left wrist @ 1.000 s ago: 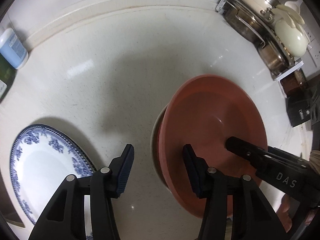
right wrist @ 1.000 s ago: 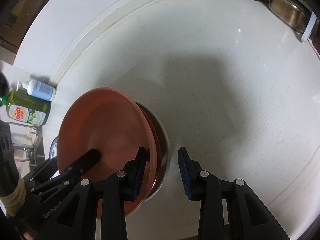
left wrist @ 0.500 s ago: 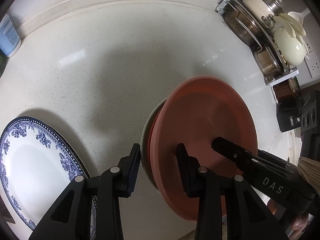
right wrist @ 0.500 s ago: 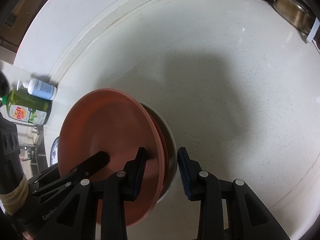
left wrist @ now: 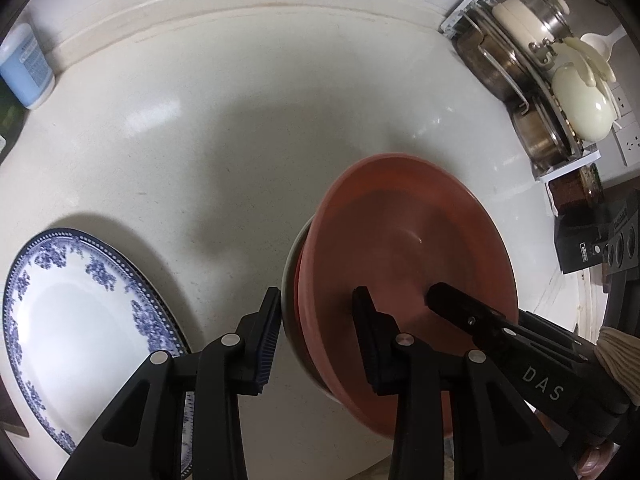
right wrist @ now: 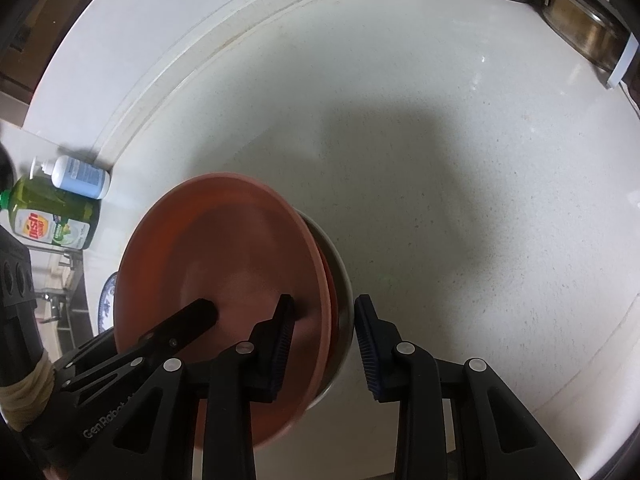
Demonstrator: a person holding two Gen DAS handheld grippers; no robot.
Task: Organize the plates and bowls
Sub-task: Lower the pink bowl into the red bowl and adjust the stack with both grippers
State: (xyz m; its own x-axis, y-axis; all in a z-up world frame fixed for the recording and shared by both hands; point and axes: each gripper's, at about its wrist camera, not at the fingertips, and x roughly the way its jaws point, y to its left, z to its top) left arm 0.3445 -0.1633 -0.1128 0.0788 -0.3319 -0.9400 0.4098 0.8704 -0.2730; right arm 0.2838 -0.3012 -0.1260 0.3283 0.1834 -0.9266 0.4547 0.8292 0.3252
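A pale speckled surface [left wrist: 248, 152] fills both of my views. On it, toward the front edge, sits a stack of dishes: a wide terracotta plate [left wrist: 408, 248] on top, a second reddish plate beneath it, and a pale bowl [left wrist: 289, 276] at the bottom, only its rim showing. My left claw [left wrist: 316, 336] straddles the near left rim of this stack, one finger outside the bowl, the other resting inside the top plate; its fingers are spread and I cannot tell whether they press the stack. My right claw [right wrist: 323, 338] straddles the opposite rim the same way, fingers likewise spread. To the left lies a blue-patterned white plate [left wrist: 76, 320], apart from the stack. A rack of metal pots [left wrist: 532, 92] stands at the far right. A blue pump bottle [right wrist: 78, 178] and a green dish-soap bottle [right wrist: 52, 220] stand at the far left.
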